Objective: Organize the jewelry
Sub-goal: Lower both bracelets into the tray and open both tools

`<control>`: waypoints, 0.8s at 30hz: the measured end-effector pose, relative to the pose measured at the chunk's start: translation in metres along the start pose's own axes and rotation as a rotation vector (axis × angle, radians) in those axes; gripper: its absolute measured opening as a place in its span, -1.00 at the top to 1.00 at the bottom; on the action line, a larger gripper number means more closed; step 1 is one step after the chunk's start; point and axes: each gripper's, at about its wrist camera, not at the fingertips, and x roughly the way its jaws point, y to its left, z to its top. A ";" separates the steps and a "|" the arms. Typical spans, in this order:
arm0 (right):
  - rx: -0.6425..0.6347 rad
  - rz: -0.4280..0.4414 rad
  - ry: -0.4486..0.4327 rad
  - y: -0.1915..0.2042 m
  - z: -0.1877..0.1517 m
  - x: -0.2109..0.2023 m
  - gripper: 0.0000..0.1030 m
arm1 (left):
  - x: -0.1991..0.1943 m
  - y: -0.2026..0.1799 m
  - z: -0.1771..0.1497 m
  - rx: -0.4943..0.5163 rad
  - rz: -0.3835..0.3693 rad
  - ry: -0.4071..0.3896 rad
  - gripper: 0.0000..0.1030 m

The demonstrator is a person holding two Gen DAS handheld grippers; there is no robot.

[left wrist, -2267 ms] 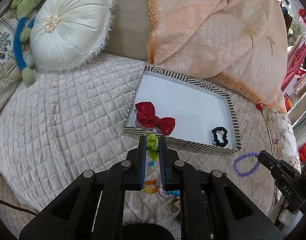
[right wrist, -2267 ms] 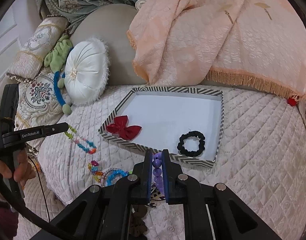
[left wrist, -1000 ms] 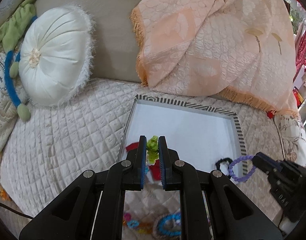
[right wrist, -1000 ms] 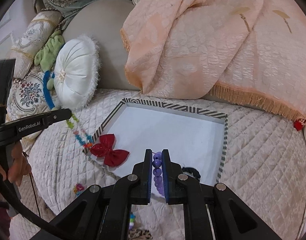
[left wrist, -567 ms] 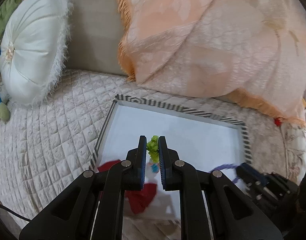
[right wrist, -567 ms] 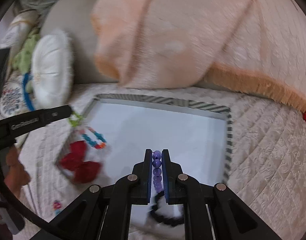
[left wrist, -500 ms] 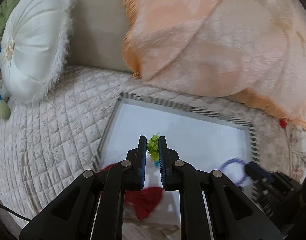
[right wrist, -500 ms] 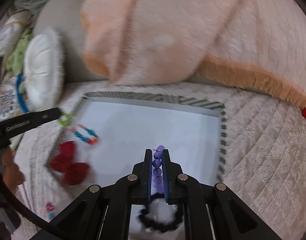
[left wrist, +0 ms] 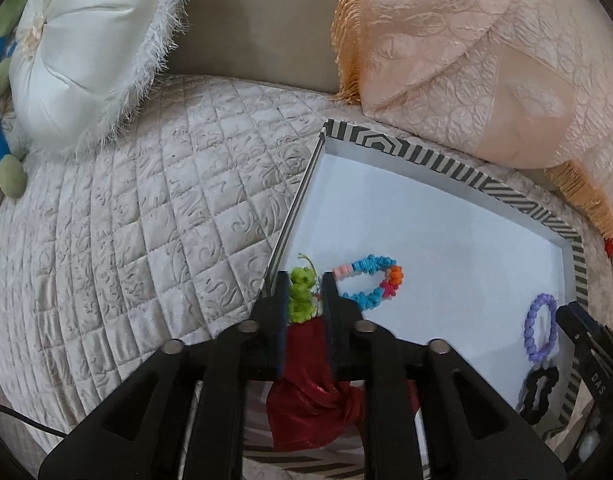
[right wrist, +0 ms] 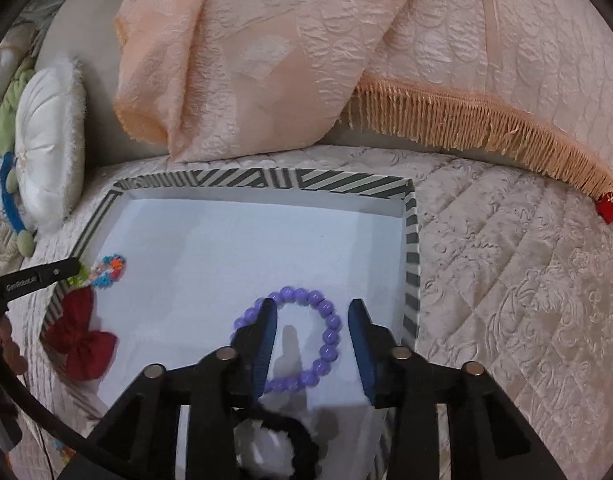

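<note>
A white tray with a striped rim (left wrist: 442, 159) (right wrist: 266, 179) lies on the quilted bed. My left gripper (left wrist: 305, 285) is shut on the green end of a multicoloured bracelet (left wrist: 370, 282), whose loop rests on the tray floor; it also shows in the right wrist view (right wrist: 106, 271). My right gripper (right wrist: 311, 312) is open, and the purple bead bracelet (right wrist: 306, 336) lies on the tray floor between its fingers; it also shows in the left wrist view (left wrist: 540, 327). A red bow (right wrist: 79, 336) (left wrist: 310, 384) and a black scrunchie (left wrist: 540, 388) (right wrist: 290, 440) lie in the tray.
A peach fringed throw (right wrist: 306, 52) hangs just behind the tray. A round white cushion (left wrist: 82, 44) and a green and blue plush toy (left wrist: 2, 120) sit at the back left. The quilted cover (left wrist: 146, 220) spreads left of the tray and also right of it (right wrist: 506, 280).
Both grippers moved forward and down over the tray. The right gripper opened and let go of the purple bracelet, which now lies in the tray. The left gripper's bracelet loop now rests on the tray floor.
</note>
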 end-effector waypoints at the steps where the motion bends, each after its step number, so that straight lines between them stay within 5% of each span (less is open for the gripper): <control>1: -0.002 0.003 0.001 0.003 -0.003 -0.003 0.32 | -0.001 0.001 0.000 0.001 -0.012 -0.003 0.37; 3: -0.007 0.014 0.001 0.005 -0.008 -0.011 0.32 | -0.010 0.000 -0.008 0.008 -0.023 -0.010 0.18; 24: -0.023 0.097 -0.032 0.048 -0.073 -0.101 0.32 | -0.100 0.006 -0.085 0.080 0.013 -0.112 0.17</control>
